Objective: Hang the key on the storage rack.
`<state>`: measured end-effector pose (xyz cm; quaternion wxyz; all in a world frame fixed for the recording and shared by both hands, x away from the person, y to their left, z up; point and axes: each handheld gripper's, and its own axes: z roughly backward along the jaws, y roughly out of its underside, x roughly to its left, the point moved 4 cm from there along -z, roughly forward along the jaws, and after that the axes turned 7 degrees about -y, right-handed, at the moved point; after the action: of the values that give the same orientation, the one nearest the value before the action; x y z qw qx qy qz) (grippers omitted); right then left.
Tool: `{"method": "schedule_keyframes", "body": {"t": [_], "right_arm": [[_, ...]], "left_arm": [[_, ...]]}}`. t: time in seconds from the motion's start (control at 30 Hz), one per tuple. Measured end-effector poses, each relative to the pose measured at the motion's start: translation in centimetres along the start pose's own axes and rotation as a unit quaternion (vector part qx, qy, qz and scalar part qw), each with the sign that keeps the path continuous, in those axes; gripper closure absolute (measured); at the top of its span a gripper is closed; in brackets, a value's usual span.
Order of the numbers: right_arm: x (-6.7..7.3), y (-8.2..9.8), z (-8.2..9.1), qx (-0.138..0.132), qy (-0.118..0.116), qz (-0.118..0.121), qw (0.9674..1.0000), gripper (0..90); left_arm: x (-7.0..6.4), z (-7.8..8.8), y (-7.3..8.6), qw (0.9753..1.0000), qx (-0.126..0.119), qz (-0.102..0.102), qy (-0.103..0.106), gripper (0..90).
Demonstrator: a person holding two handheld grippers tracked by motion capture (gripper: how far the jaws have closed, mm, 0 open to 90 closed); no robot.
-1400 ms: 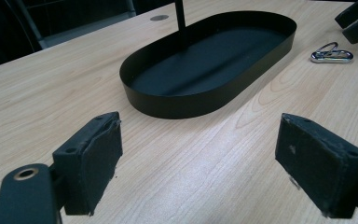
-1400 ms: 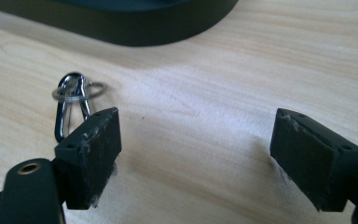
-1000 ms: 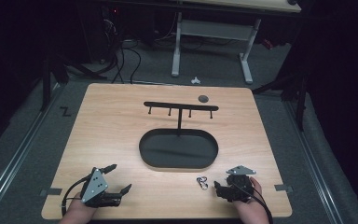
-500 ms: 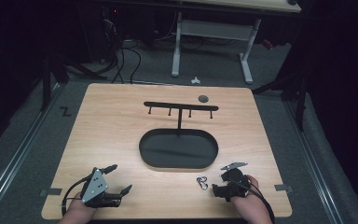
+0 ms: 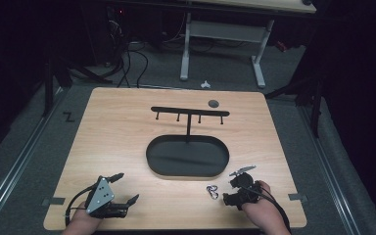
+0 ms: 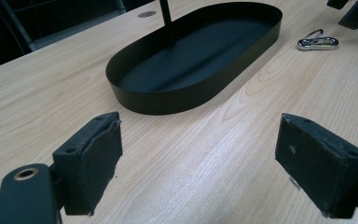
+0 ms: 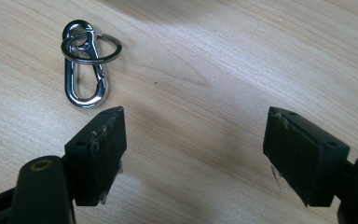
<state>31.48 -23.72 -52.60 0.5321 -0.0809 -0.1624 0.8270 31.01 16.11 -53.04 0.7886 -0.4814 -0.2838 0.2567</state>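
Observation:
A silver carabiner with a key ring (image 5: pixel 212 191) (image 7: pixel 86 65) lies flat on the wooden table, just in front of the black oval tray (image 5: pixel 152 161) (image 6: pixel 177 100). My right gripper (image 5: pixel 228 189) (image 7: pixel 193 154) stands open right beside it, jaws low over the wood, with the carabiner up and to the left of the left jaw. At the table's near left my left gripper (image 5: pixel 127 187) (image 6: pixel 205 163) is open and holds nothing, pointing at the tray. In the left gripper view the carabiner (image 6: pixel 318 42) lies far right, by the right gripper (image 6: pixel 354 11).
A black T-shaped rack with small hooks (image 5: pixel 190 111) rises from the tray's far rim. A dark round disc (image 5: pixel 213 103) sits on the table behind it. Bare wood lies between the two grippers and left of the tray. Desk legs and cables stand beyond the table.
My right gripper has shifted a little left and forward, closer to the carabiner, and turned toward it. The left gripper and the carabiner have stayed put.

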Motion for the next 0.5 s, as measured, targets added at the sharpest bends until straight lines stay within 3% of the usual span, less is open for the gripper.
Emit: {"method": "schedule_keyframes", "body": {"t": [0.1,0.2,0.43,0.5], "right_arm": [[0.0,-0.5,0.1,0.02,-0.006,0.012,0.9997,21.0],[0.0,-1.0,0.3,0.029,-0.017,0.007,0.9994,21.1],[0.2,-1.9,0.7,0.06,-0.015,0.03,0.9977,16.6],[0.5,-1.9,0.8,0.077,-0.011,0.059,0.9952,15.3]], "left_arm": [[0.0,0.0,0.0,1.0,0.0,-0.001,0.001,15.2],[-0.1,0.0,0.0,1.0,0.0,-0.003,0.001,15.2],[-0.1,-0.1,-0.1,1.0,0.001,-0.006,0.004,15.2],[-0.1,0.0,-0.1,1.0,0.0,-0.007,0.003,15.2]]}}
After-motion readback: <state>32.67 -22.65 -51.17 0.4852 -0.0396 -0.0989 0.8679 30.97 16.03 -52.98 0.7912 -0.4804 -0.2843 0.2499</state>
